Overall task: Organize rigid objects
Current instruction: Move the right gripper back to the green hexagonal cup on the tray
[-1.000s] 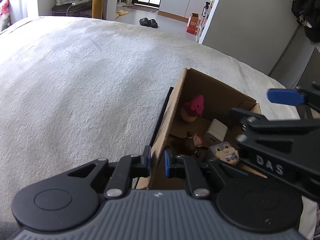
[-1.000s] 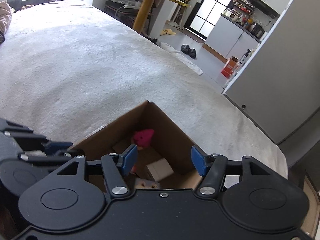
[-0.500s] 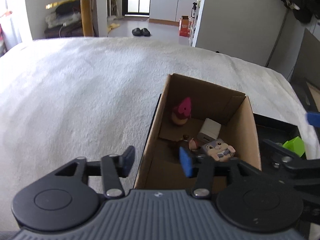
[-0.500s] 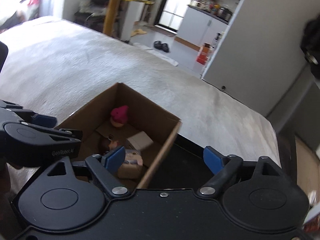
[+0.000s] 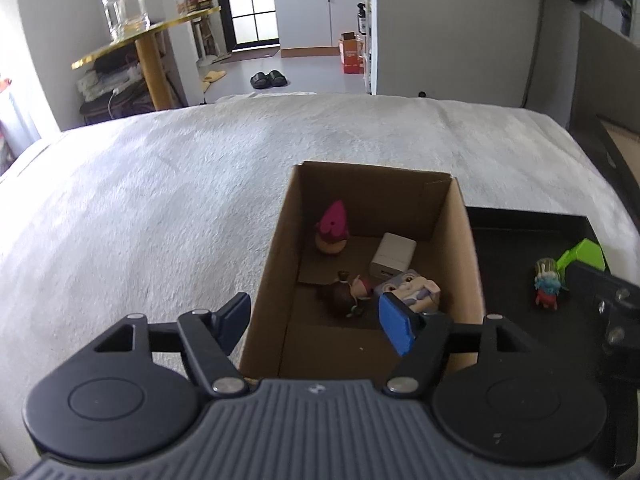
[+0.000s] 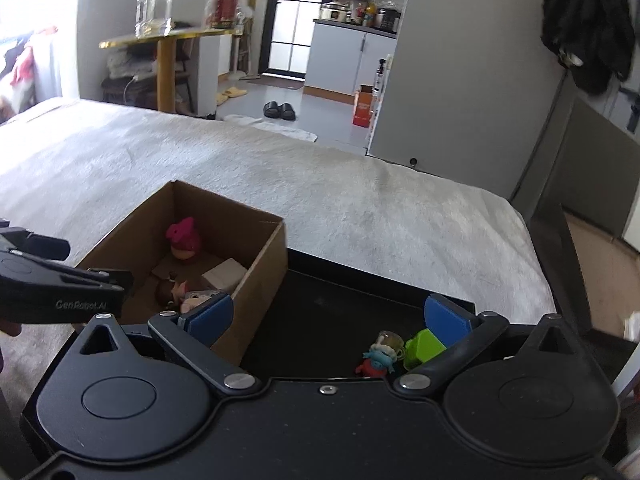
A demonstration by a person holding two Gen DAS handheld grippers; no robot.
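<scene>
Toys (image 5: 384,284) lie boxed; both grippers' fingers (image 6: 448,316) spread wide, empty

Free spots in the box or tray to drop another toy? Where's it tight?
Box: near-end floor, between the doll and the near wall, is bare. The far end is crowded: pink toy, white cube, grey figure.
Tray: left and middle, between box wall and small figure, is bare. Its right corner holds that figure and the green block.

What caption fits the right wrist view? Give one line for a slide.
Open right gripper hovers over black tray holding blue-red figurine and green block, beside cardboard box of toys.
</scene>
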